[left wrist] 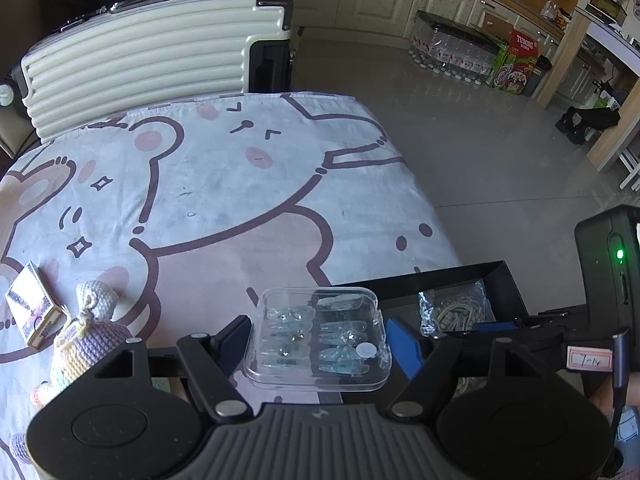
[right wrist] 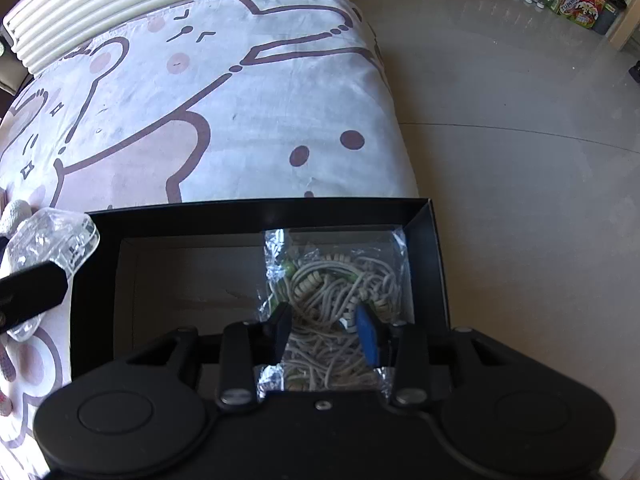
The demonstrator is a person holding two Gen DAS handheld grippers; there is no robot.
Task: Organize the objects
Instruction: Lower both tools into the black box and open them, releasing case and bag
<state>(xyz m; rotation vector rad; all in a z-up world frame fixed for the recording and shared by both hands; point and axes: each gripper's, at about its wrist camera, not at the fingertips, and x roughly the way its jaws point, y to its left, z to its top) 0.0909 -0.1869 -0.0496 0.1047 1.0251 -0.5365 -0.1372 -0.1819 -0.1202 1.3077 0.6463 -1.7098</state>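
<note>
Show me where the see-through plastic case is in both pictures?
Left wrist view: the clear plastic case sits low in the middle, between the left gripper fingers.
Right wrist view: the same case pokes in at the left edge, beside the black box.
Shared landmark: the black box with the bag of cords inside, on the cartoon bear cloth.

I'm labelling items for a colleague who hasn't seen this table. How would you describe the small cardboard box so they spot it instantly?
Start at the cartoon-bear tablecloth and go to its near left edge. There, left of the crocheted doll, lies a small box. Unlike the soft pastel doll, it is a hard-edged white carton with purple print and tan sides.
</note>
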